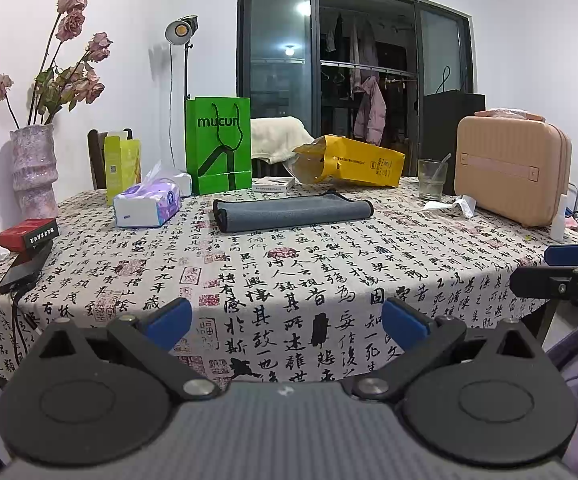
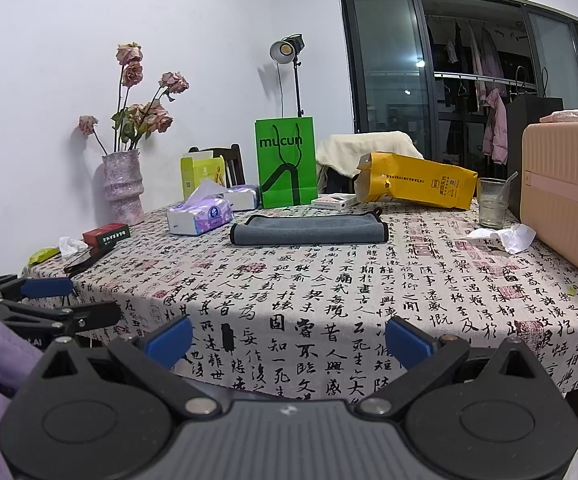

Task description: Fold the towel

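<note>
Towel [image 1: 293, 212] [image 2: 309, 230]: grey, dark edging, already folded into a flat long rectangle, lying across the far middle of the counter [image 1: 289, 280] [image 2: 329, 300] on the calligraphy-print cloth. Nothing is touching it.

Just beside its left end: tissue pack [image 1: 147, 204] [image 2: 201, 220]. Behind it: green paper bag [image 1: 217, 150] [image 2: 285, 162] upright, small white box [image 1: 273, 185] [image 2: 334, 201] flat, yellow bag [image 1: 349, 162] [image 2: 417, 180] tipped on its side. To the right: glass [image 1: 432, 179] [image 2: 493, 208] with a straw, crumpled tissue [image 1: 455, 205] [image 2: 505, 236], pink case [image 1: 513, 168] [image 2: 565, 196] upright. Far left: vase [image 1: 35, 170] [image 2: 123, 188] of dried roses, red box [image 1: 27, 234] [image 2: 105, 235].

Left tool [image 1: 285, 322]: released, blue pads wide apart, holding nothing, over the near counter edge, well apart from the towel. Right tool [image 2: 289, 338]: same, spread and empty at the near edge.
</note>
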Demonstrator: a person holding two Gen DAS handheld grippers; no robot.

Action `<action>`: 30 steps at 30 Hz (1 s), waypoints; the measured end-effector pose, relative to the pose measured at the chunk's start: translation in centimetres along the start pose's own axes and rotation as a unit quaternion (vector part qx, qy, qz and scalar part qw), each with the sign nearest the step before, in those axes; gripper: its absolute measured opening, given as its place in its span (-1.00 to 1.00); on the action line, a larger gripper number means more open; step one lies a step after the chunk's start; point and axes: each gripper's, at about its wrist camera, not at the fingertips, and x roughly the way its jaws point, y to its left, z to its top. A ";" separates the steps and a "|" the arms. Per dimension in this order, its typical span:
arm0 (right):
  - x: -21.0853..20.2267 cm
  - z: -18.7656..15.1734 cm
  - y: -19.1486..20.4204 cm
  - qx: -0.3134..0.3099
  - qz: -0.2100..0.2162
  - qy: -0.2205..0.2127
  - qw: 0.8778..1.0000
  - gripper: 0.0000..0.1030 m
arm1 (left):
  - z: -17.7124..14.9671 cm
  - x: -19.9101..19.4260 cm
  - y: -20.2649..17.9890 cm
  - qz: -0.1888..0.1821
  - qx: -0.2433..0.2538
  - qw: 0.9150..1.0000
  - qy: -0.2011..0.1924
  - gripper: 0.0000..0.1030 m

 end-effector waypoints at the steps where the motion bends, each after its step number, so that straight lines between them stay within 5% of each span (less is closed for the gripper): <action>1: 0.0 0.0 0.0 0.000 0.000 0.000 1.000 1.00 | 0.0 0.0 0.0 0.000 0.000 1.000 0.000 1.00; 30: 0.0 0.0 0.0 0.000 0.000 0.001 1.000 1.00 | 0.0 -0.2 0.1 0.003 0.000 1.000 -0.002 1.00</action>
